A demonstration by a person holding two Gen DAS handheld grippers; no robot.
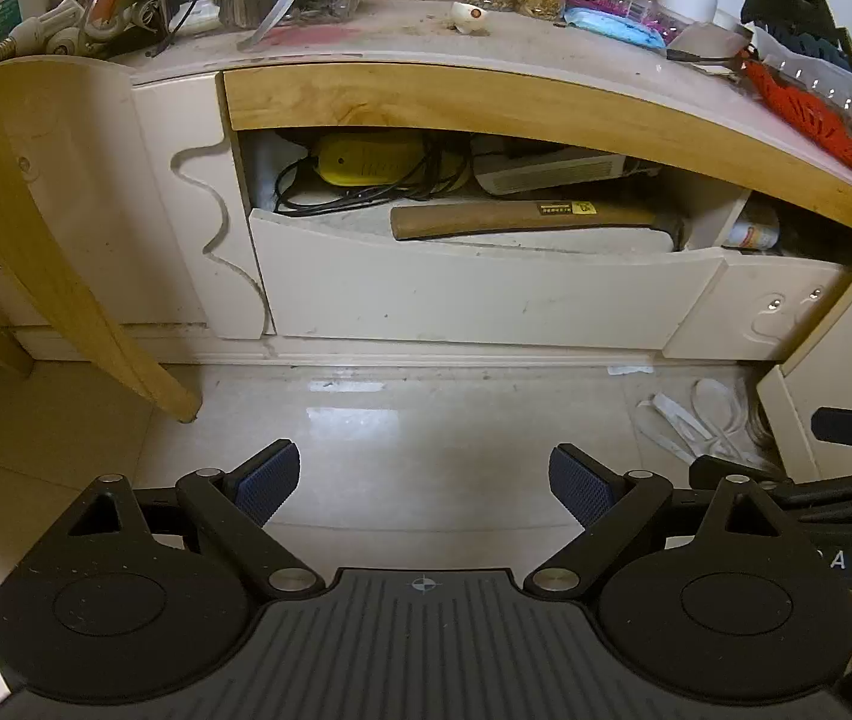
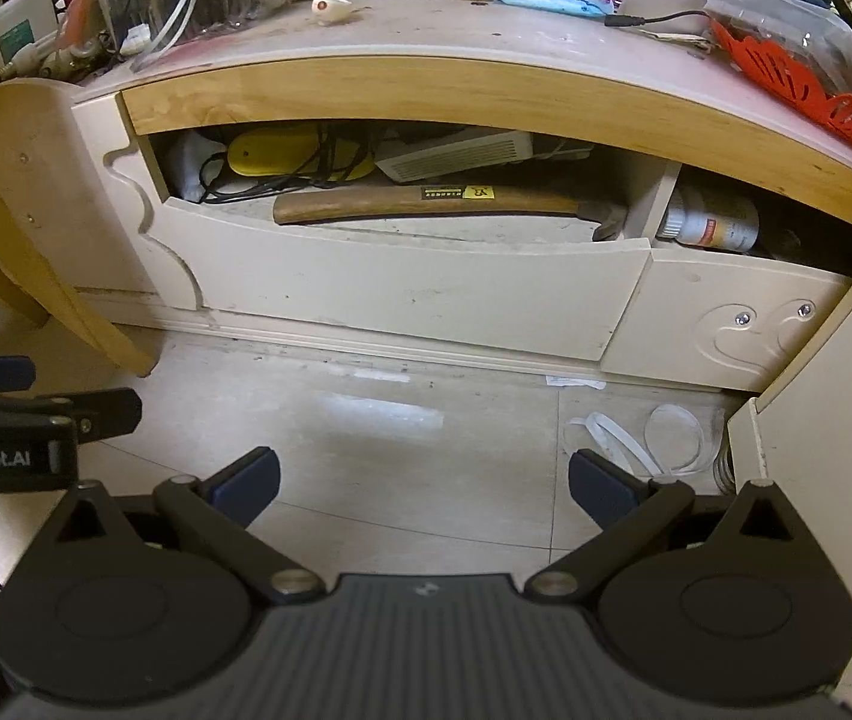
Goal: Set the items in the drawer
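Both my left gripper (image 1: pixel 423 483) and right gripper (image 2: pixel 423 486) hang wide open, empty, above the pale tiled floor (image 2: pixel 402 462). Well ahead, the cream drawer (image 2: pixel 414 288) stands open; wooden-handled hammer (image 2: pixel 426 204) lies along its front edge, yellow device (image 2: pixel 300 159) at back-left corner.

A low cream cabinet (image 1: pixel 126 192) with a wood-trimmed, dusty top (image 1: pixel 486 54) stands on a glossy pale tiled floor (image 1: pixel 402 450) that reflects a light. Left of the cabinet rises a wooden chair leg (image 1: pixel 66 300); right of it, a cream panel (image 2: pixel 834 450).
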